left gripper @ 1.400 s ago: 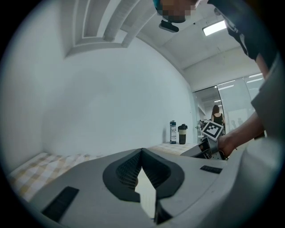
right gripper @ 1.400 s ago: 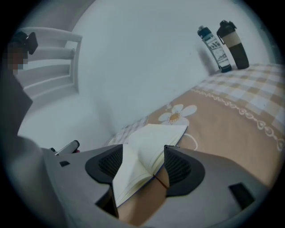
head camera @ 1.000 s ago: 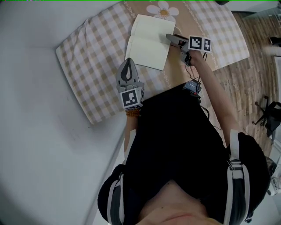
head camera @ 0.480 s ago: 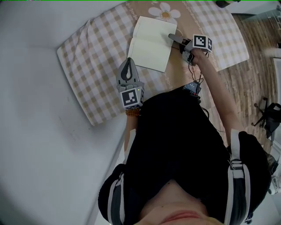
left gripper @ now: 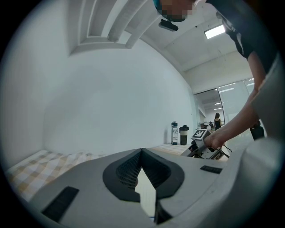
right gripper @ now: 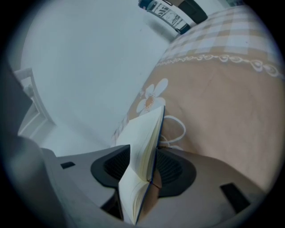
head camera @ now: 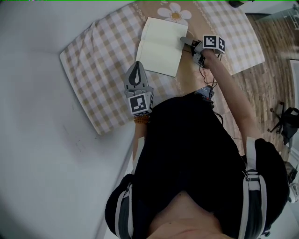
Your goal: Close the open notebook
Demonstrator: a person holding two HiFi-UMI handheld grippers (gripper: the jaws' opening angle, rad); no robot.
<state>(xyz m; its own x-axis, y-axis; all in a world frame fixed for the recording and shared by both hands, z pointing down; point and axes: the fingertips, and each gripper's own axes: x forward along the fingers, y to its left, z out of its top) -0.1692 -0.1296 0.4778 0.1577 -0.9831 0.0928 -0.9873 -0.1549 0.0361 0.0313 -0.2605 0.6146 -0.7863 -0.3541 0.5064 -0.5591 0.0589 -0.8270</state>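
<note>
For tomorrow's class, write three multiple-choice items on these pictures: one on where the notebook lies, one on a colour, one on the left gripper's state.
1. The notebook lies on: A the checked cloth; B a shelf; C a chair.
2. The printed flower beside it is: A red; B white; C blue.
3. The jaws of the left gripper are: A wide open; B clamped on a pen; C shut with nothing between.

Key: 1 A, the head view shows it flat on the cloth. 2 B, white petals ring a yellow centre. 3 C, the left gripper view shows the jaws meeting, empty.
</note>
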